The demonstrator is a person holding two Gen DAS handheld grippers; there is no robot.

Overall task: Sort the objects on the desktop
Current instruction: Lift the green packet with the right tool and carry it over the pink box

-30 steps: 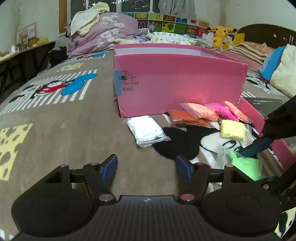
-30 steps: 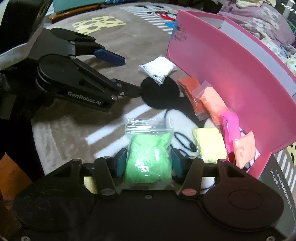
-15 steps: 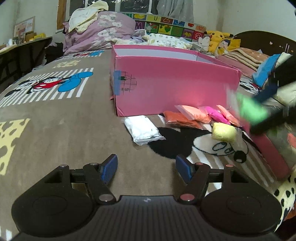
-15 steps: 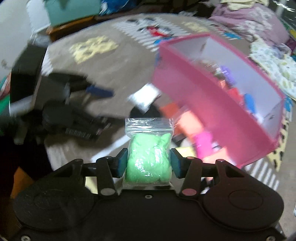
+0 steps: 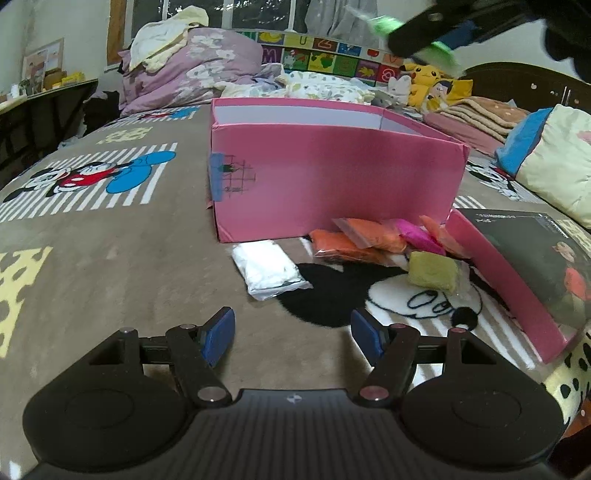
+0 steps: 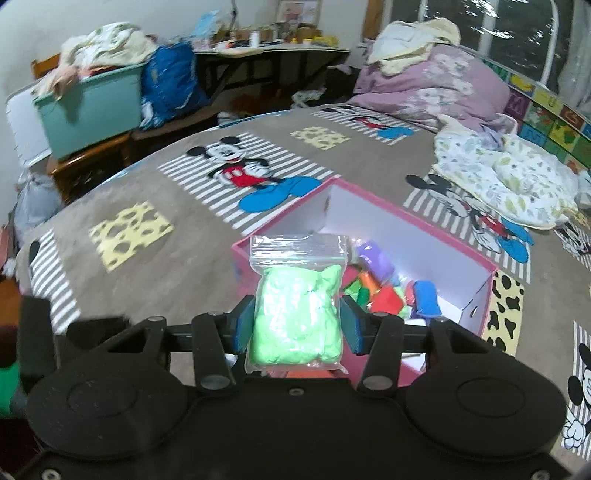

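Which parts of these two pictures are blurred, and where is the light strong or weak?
Left wrist view: the right gripper with the green bag is smeared at the top right; the pink box and the white bag are sharp, evenly lit. Right wrist view: the green bag is sharp; the inner wall of the box is washed out bright; the lower left corner is dark and soft.

Letters "U" and "Z" stand on the alphabet panel [image 5: 325, 55] behind the bed.
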